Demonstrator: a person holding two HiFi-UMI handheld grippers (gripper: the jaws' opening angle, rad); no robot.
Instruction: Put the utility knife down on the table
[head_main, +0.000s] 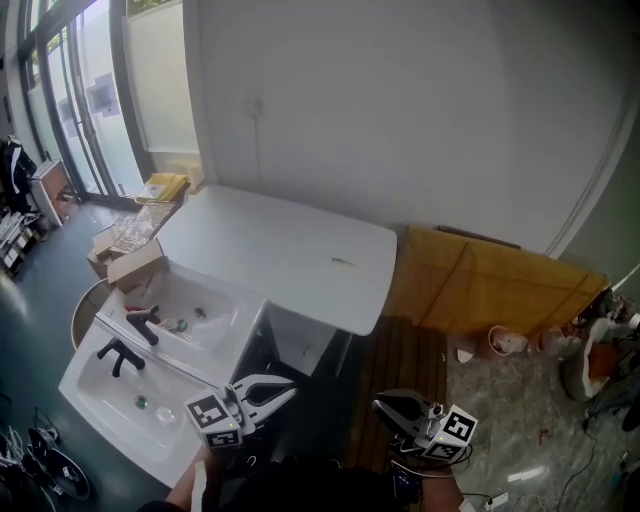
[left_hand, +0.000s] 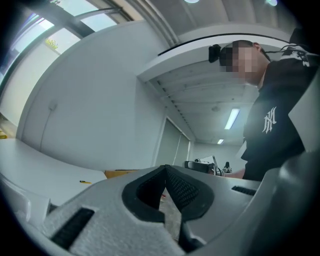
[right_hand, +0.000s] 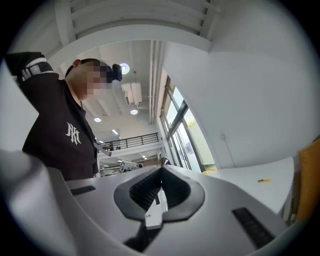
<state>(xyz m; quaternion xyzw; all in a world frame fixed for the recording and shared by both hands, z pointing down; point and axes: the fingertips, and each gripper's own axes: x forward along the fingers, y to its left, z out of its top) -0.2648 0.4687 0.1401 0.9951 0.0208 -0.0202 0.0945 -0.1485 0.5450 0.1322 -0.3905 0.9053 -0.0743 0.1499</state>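
Note:
A small yellowish utility knife (head_main: 343, 262) lies alone on the white table (head_main: 270, 240), near its right edge. It also shows as a tiny yellow sliver in the left gripper view (left_hand: 86, 182) and the right gripper view (right_hand: 264, 180). Both grippers hang low near my body, well short of the table. My left gripper (head_main: 290, 392) (left_hand: 165, 168) has its tips together and nothing between them. My right gripper (head_main: 380, 405) (right_hand: 161, 169) is also shut at the tips. A pale shape shows through the opening behind its pads; I cannot tell what it is.
A white double sink unit (head_main: 150, 360) with black taps stands left of the table. Cardboard boxes (head_main: 130, 255) sit behind it. A yellow-brown board (head_main: 480, 290) leans at the wall, with wooden slats (head_main: 400, 360) and floor clutter (head_main: 510, 342) to the right. A person in a black shirt (left_hand: 280, 125) (right_hand: 60, 140) shows in both gripper views.

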